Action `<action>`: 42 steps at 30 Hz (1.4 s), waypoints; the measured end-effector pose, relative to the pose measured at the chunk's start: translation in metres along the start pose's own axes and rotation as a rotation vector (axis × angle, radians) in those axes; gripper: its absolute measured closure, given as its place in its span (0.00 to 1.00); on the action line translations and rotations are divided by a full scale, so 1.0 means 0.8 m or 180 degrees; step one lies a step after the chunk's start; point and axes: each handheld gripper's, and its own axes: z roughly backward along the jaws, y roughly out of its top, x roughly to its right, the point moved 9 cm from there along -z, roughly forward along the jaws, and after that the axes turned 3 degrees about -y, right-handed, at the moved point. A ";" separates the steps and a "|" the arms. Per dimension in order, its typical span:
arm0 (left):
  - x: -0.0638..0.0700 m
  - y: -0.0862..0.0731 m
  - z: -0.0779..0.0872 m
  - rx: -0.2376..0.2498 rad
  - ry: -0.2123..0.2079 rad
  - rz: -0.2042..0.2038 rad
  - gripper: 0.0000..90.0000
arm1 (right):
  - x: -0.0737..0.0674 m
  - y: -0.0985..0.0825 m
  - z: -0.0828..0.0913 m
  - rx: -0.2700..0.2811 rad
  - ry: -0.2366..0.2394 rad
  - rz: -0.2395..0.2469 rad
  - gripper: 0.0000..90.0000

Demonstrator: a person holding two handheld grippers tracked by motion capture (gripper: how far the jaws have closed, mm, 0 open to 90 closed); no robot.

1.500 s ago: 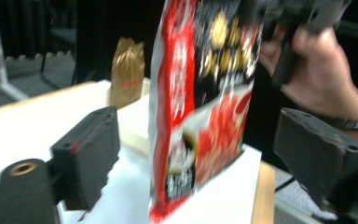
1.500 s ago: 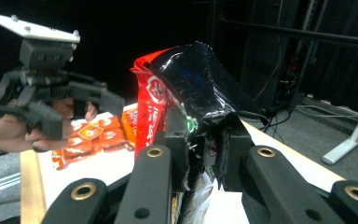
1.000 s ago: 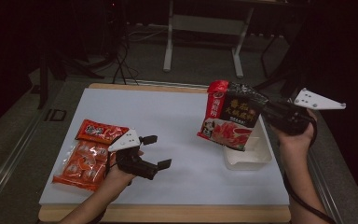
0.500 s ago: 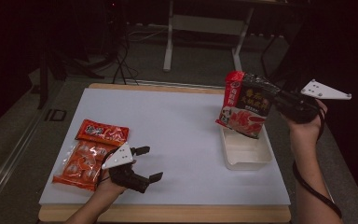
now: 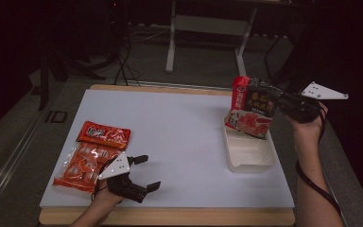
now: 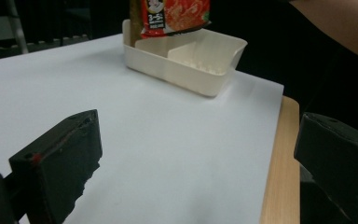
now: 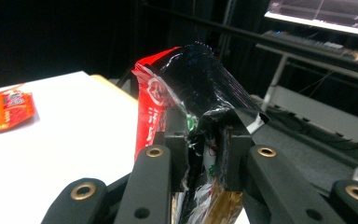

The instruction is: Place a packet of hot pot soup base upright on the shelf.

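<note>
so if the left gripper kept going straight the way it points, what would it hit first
Probably the white tray: the open left gripper looks across bare paper toward it, the red packet hanging above. Depth is hard to judge.

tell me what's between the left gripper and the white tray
Nothing: in the high view only bare white table sheet lies between the left gripper and the white tray; the left gripper view shows the same.

Beyond my tabletop (image 5: 179, 123), white-covered with a wooden edge, the room lies dark. A grey floor (image 5: 208, 56) carries the pale legs of a metal stand (image 5: 172, 42) and black cables (image 5: 123, 66).
</note>
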 end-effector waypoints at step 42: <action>-0.009 -0.014 -0.004 0.0051 0.0008 0.0114 0.02 | -0.001 -0.095 -0.027 -0.0009 0.0395 -0.0336 0.82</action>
